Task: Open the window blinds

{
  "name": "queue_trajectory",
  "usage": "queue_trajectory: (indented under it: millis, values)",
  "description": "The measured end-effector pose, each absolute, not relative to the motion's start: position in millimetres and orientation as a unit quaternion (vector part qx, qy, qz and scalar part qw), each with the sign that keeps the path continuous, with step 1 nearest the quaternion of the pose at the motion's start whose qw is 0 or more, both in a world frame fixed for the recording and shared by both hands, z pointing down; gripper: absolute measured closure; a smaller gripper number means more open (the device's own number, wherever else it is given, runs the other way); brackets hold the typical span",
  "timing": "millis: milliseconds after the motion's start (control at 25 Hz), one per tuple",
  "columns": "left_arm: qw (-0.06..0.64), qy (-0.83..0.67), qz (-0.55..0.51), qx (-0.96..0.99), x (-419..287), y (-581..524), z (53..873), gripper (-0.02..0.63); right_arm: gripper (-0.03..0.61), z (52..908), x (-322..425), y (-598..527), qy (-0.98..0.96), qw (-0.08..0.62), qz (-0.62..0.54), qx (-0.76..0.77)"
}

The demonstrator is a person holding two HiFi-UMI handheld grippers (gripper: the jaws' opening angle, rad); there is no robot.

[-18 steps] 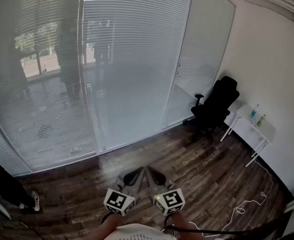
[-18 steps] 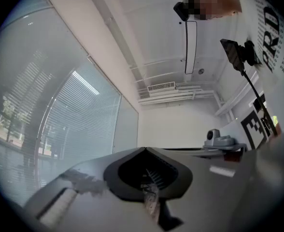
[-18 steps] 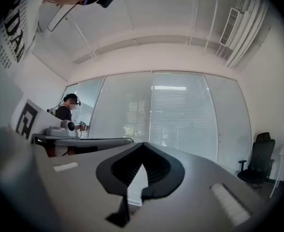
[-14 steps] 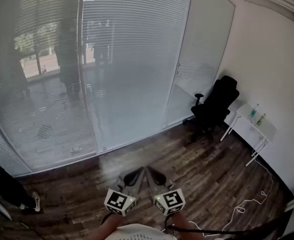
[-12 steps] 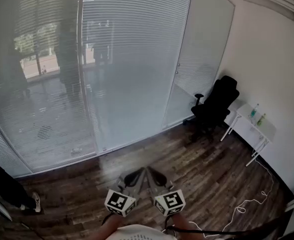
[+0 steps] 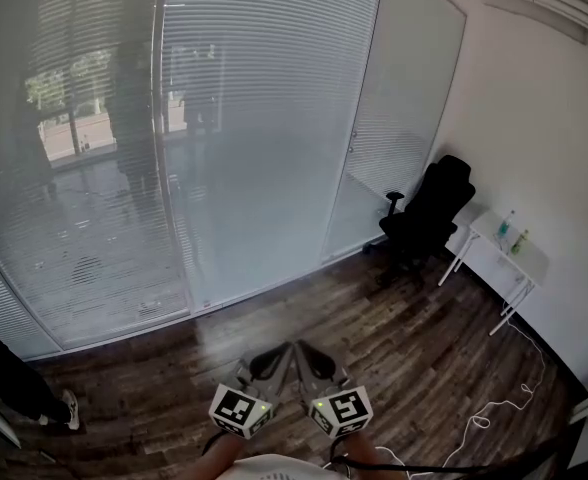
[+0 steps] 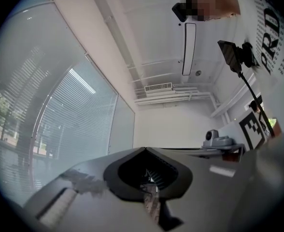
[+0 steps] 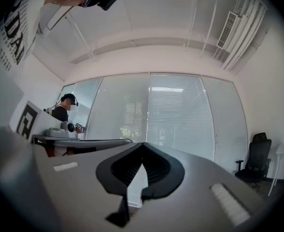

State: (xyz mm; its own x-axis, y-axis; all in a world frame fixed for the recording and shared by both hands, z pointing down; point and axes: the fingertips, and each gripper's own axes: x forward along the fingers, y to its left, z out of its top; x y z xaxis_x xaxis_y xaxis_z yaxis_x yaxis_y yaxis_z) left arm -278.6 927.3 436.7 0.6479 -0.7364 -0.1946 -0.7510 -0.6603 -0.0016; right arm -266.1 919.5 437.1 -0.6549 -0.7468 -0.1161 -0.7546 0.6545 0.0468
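**Status: both grippers shut, blinds ahead**

Change from the earlier head views: the room sits slightly further left in frame and both grippers sit slightly lower, in the same side-by-side pose. The left gripper (image 7: 144, 149) and right gripper (image 8: 142, 144) each have jaws pressed together on nothing. Both are grey wedge shells with ribbed black pads.

The blinds (image 6: 264, 118), thin white horizontal slats, span the window ahead, well apart from both grippers. The leftmost panel shows outdoor greenery.

The floor (image 6: 394, 348) is dark wood planks. By the white wall (image 6: 544, 148) stand a black chair (image 6: 429, 213) and a white table (image 6: 519, 258) bearing 2 bottles (image 6: 506, 224).
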Motion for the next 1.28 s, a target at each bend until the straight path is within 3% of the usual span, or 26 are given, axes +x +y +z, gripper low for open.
queue_trajectory:
  millis: [1280]
  values:
    - [0.013, 0.416, 0.072, -0.907, -279, 900, 465, 0.622, 0.571, 464, -267, 892, 0.908, 0.024, 0.040, -0.416]
